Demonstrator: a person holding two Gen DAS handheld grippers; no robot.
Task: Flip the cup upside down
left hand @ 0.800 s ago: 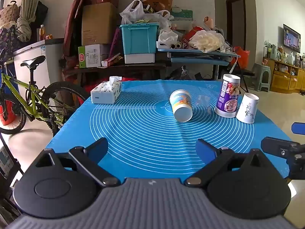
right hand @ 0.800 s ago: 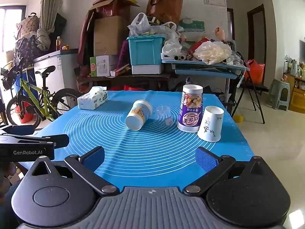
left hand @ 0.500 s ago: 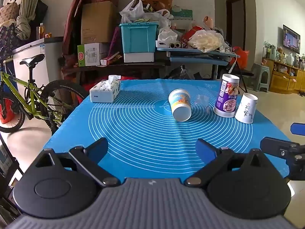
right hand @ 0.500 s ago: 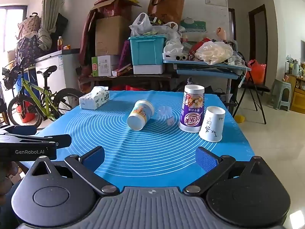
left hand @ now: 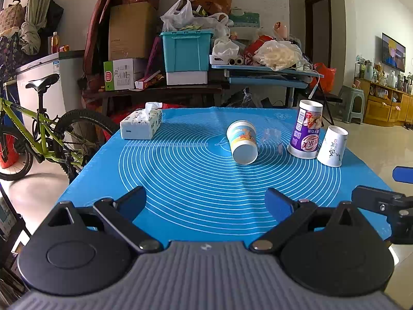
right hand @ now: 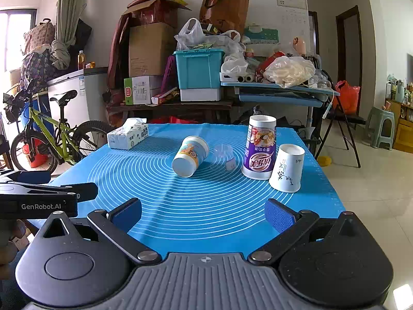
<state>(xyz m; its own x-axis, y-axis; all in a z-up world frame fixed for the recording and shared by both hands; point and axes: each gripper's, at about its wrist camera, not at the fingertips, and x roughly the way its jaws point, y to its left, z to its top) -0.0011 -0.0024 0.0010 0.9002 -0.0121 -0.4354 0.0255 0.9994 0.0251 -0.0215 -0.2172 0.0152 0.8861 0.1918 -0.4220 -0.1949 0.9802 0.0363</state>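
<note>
A printed paper cup (left hand: 242, 141) lies on its side mid-mat, its base toward me; it also shows in the right wrist view (right hand: 190, 159). Right of it a clear plastic cup (right hand: 224, 157) lies on its side. A tall purple cup (left hand: 306, 129) and a white paper cup (left hand: 332, 146) stand upside down at the right. My left gripper (left hand: 206, 202) is open and empty over the mat's near edge. My right gripper (right hand: 203, 214) is open and empty, also at the near edge, well short of the cups.
A blue mat (left hand: 196, 170) covers the table. A tissue box (left hand: 141, 124) sits at its far left corner. A bicycle (left hand: 33, 139) stands left of the table. Cluttered shelves and boxes (left hand: 185, 51) stand behind it.
Both grippers have drifted slightly; the view shifted a little. The cups have not moved and both grippers stay open.
</note>
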